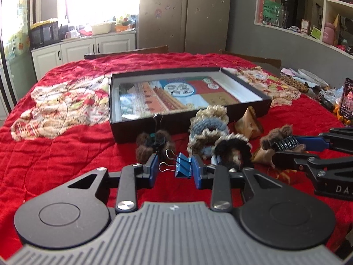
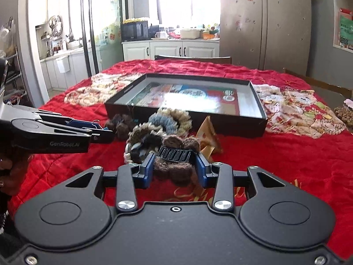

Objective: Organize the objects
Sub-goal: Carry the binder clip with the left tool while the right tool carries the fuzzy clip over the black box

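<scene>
Two tools pinching: left [image 1: 176, 167] blue binder clip [image 1: 183, 165]; right [image 2: 174, 167] furry brown hair claw [image 2: 176, 161].

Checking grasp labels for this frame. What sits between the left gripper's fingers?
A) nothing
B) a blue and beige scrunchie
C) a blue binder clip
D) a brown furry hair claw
C: in the left wrist view the left gripper is closed on the blue binder clip, its wire handles sticking out to the left; the brown furry hair claw is in the right gripper instead.
</scene>
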